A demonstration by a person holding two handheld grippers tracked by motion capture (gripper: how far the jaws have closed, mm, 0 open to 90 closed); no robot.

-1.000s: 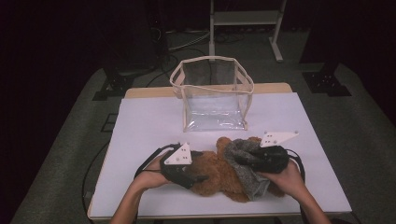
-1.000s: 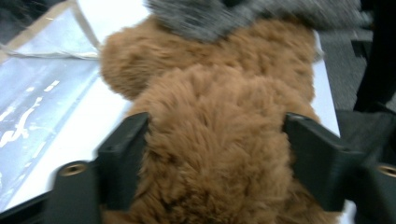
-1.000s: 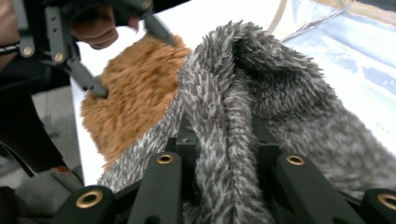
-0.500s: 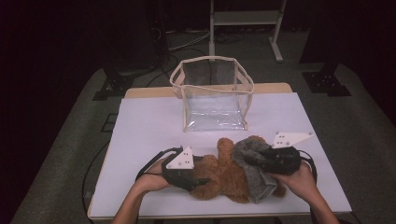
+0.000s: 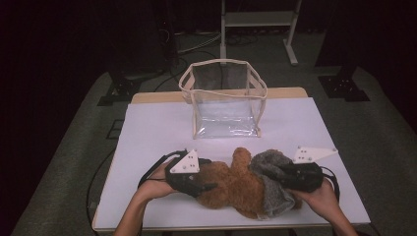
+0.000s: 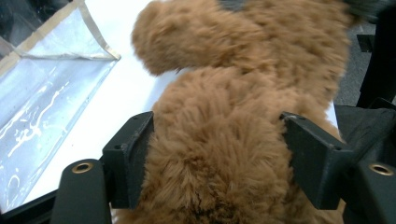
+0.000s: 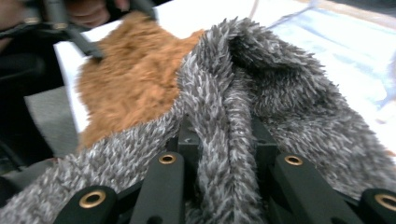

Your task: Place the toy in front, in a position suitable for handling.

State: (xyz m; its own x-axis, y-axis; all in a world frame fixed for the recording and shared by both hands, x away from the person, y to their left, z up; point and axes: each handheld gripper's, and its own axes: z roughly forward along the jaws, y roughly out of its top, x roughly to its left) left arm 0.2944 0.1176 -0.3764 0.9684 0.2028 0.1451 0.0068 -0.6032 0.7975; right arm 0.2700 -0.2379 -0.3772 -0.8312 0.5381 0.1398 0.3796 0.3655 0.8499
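On white table [image 5: 147,132], left hand-held gripper [image 6: 215,163] has just widened around brown fur [image 6: 224,140]; right hand-held gripper [image 7: 226,154] pinches grey fur [image 7: 224,116].

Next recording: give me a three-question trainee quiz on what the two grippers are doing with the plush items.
1. True or false: the right gripper is pinching a fold of the grey furry fabric.
2. Which thing sits between the jaws of the left gripper? A) the brown plush toy B) the clear bag C) a cable
3. Fill in: the clear bag stands on the white table, on the side of the toy ____ from the person.

Key: 1 true; 2 A; 3 away (far side).
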